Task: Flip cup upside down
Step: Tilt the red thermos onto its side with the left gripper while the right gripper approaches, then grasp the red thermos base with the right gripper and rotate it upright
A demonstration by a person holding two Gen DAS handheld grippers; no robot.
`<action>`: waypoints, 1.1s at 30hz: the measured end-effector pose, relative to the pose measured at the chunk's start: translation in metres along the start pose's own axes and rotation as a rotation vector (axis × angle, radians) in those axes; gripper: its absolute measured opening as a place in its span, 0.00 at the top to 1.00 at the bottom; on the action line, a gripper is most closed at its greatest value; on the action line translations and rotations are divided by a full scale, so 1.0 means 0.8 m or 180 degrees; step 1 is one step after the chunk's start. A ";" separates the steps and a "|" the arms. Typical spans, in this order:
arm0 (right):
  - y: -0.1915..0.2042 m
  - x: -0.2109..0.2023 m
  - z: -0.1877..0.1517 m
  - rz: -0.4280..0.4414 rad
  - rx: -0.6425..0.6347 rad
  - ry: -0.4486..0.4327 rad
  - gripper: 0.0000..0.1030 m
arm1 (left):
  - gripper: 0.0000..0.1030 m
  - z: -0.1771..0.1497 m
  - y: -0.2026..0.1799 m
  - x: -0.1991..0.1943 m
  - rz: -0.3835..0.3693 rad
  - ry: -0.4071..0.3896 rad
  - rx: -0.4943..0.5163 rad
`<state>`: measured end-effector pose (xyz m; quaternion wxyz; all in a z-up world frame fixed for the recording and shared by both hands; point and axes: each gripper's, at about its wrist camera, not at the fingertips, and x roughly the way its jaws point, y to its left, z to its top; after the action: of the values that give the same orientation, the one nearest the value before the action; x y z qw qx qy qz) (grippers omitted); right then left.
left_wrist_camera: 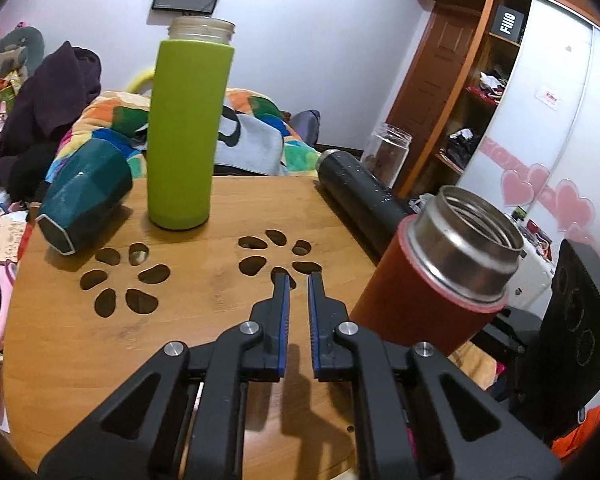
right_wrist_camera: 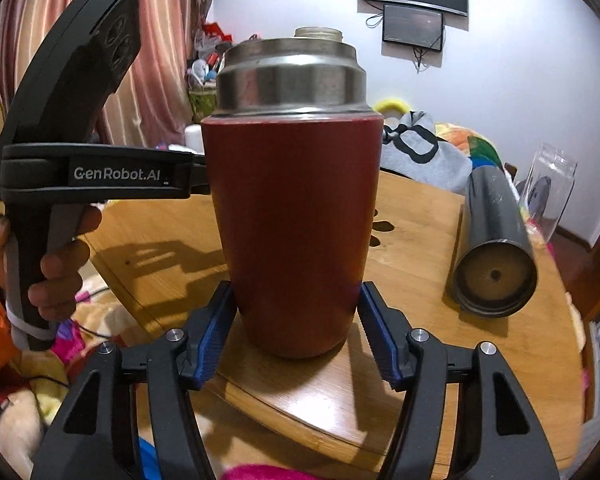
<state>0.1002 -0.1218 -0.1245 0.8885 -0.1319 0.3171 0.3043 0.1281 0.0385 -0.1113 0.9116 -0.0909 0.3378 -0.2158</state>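
A red cup with a steel neck (right_wrist_camera: 296, 216) stands upright, mouth up, near the table's edge. My right gripper (right_wrist_camera: 296, 312) is shut on its lower body, blue pads against both sides. In the left wrist view the red cup (left_wrist_camera: 432, 284) is at the right. My left gripper (left_wrist_camera: 298, 292) hangs over the wooden table (left_wrist_camera: 204, 320), its fingers a narrow gap apart and holding nothing. It also shows in the right wrist view (right_wrist_camera: 100, 176), left of the cup.
A tall green bottle (left_wrist_camera: 188, 128) stands at the table's back. A teal faceted cup (left_wrist_camera: 82, 196) lies on its side at the left. A black flask (right_wrist_camera: 494, 240) lies on its side at the right, with a clear glass jar (right_wrist_camera: 552, 196) behind it.
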 end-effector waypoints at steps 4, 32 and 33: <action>-0.002 -0.005 0.008 0.0058 -0.0101 0.0046 0.43 | 0.92 -0.002 0.000 0.001 -0.0030 0.0020 0.0018; -0.002 -0.019 0.004 0.0147 0.0062 -0.0182 0.44 | 0.96 -0.016 0.007 0.036 0.0738 0.0376 0.0061; -0.001 -0.020 0.003 0.0142 0.0056 -0.0188 0.44 | 0.96 -0.016 0.006 0.039 0.0743 0.0384 0.0063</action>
<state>0.0921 -0.1282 -0.1123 0.8916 -0.1080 0.2964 0.3250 0.1426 0.0280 -0.1404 0.9094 -0.0288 0.3982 -0.1167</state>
